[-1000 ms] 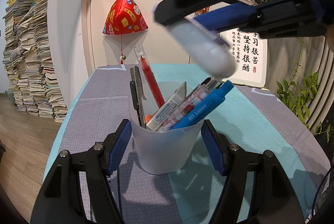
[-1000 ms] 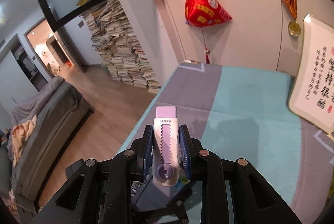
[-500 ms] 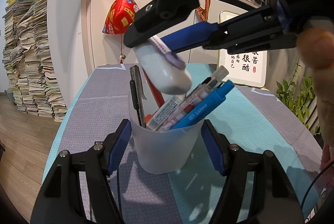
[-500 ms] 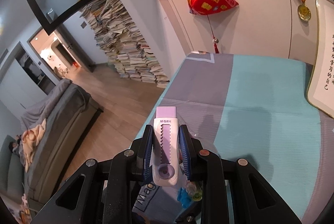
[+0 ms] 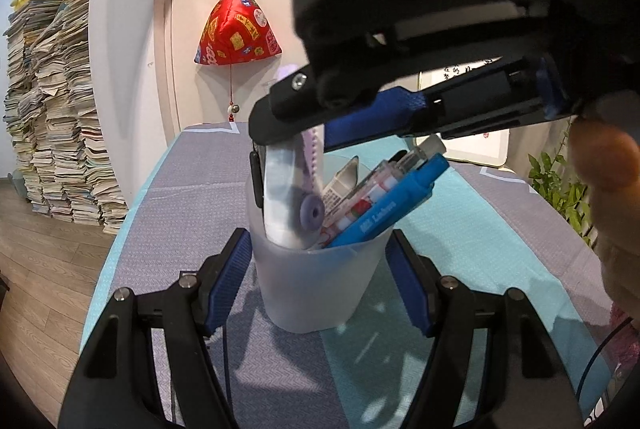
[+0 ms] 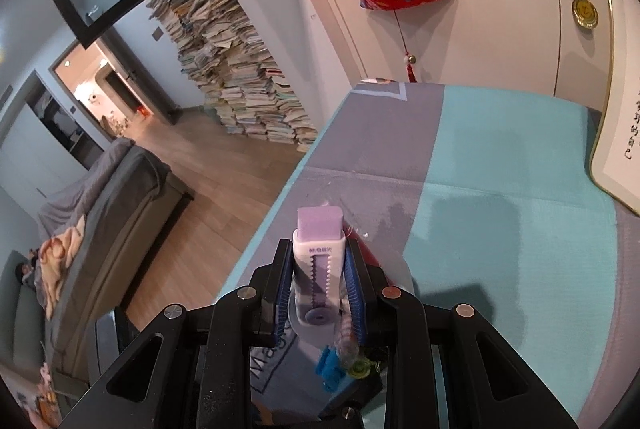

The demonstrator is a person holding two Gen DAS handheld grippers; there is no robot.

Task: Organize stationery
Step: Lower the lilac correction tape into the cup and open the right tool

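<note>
two claws share one cup point(image 5: 316, 281) at centre frame in the left view. on the left and right of it, the left claw point(image 5: 318, 283) has its blue pads pressed on the cup's walls, steadying it on the cloth point(image 5: 192, 197). above, filling the upper right, the right claw point(image 6: 319, 283) is clamped narrow on the eraser point(image 5: 290, 205), whose round lower end sits just inside the rim at the left of the cup, its purple tip up.

risks, left to right: the black ruler point(image 5: 256, 177) at the cup's left edge may block the eraser. the eraser stands tall and tilted, so if let go this high it could tip out over the rim. the pens point(image 5: 384, 205) lean right and crowd the cup; a push against them could lever the light cup over or twist it in the left claw's hold.
</note>
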